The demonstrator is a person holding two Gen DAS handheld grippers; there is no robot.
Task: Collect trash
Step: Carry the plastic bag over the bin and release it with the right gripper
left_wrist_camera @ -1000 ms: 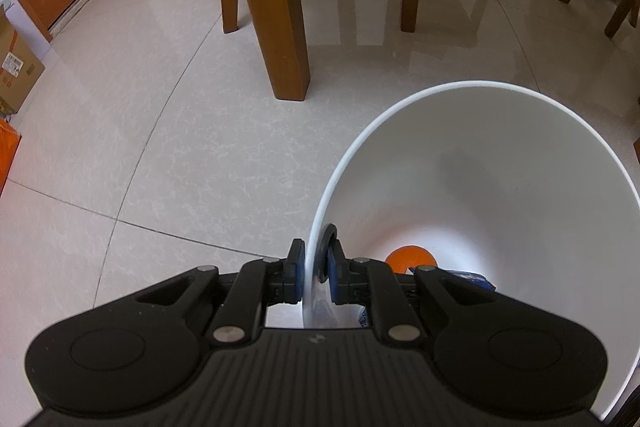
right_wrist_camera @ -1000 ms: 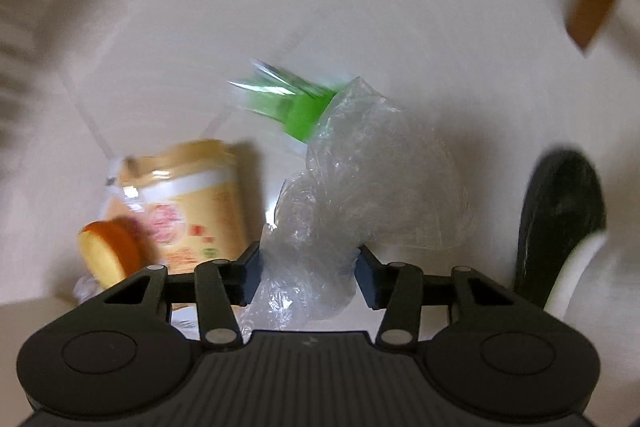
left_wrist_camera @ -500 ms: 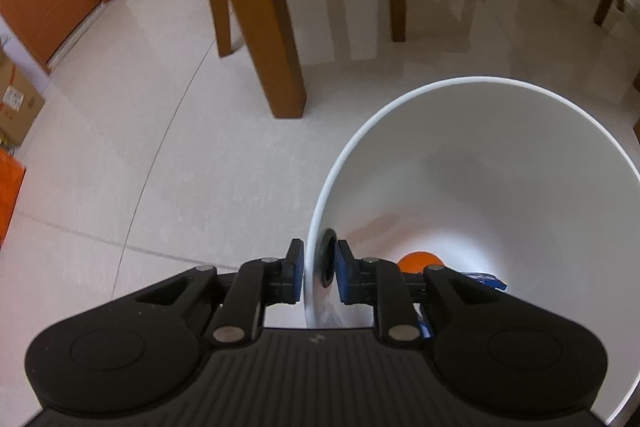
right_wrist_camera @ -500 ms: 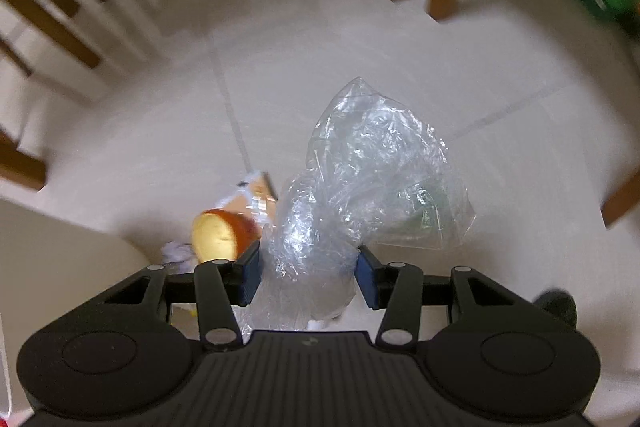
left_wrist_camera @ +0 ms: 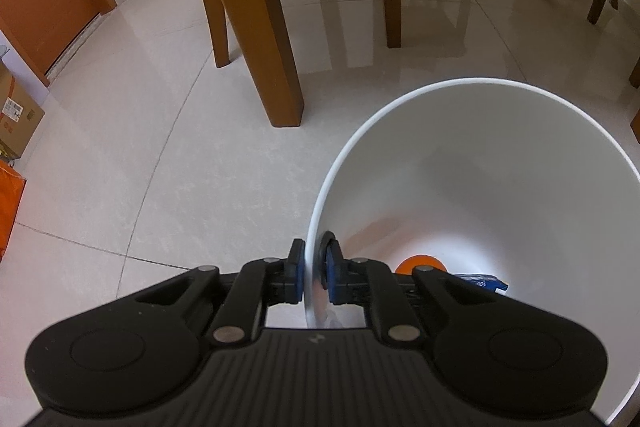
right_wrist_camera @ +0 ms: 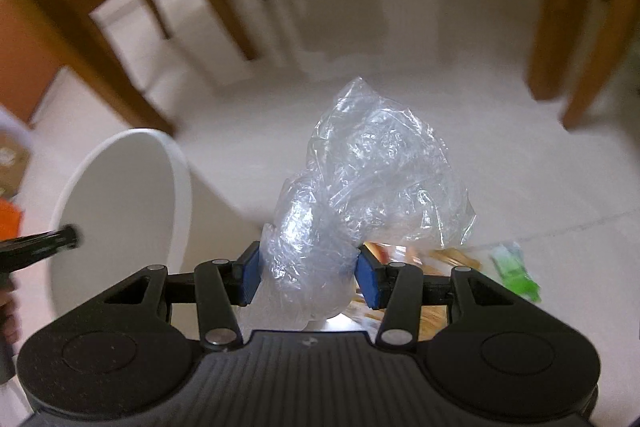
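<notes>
Left gripper (left_wrist_camera: 313, 277): pinching the near rim of the white bin (left_wrist_camera: 520, 163), one pad outside the wall, one inside, jaws nearly closed on it.
Right gripper (right_wrist_camera: 308, 277): clamping a crumpled clear plastic bag (right_wrist_camera: 372, 187), jaws part-open around the bunched end.
Bag position: hanging in the air, right of the bin (right_wrist_camera: 116, 195) and not yet over its mouth.
Bag axis: its long axis is running forward from the pads, the loose puffed end pointing away from the gripper.
Bin contents: an orange object (left_wrist_camera: 420, 261) and a blue wrapper (left_wrist_camera: 484, 281) are lying at the bottom.
Step in hand: likely carrying the bag across to drop it in.
Doing it well: bringing the loose end past the rim before opening, and keeping the bin steady with the left.
Floor: more litter, green (right_wrist_camera: 516, 269) and tan, is lying below the right gripper, blurred.
</notes>
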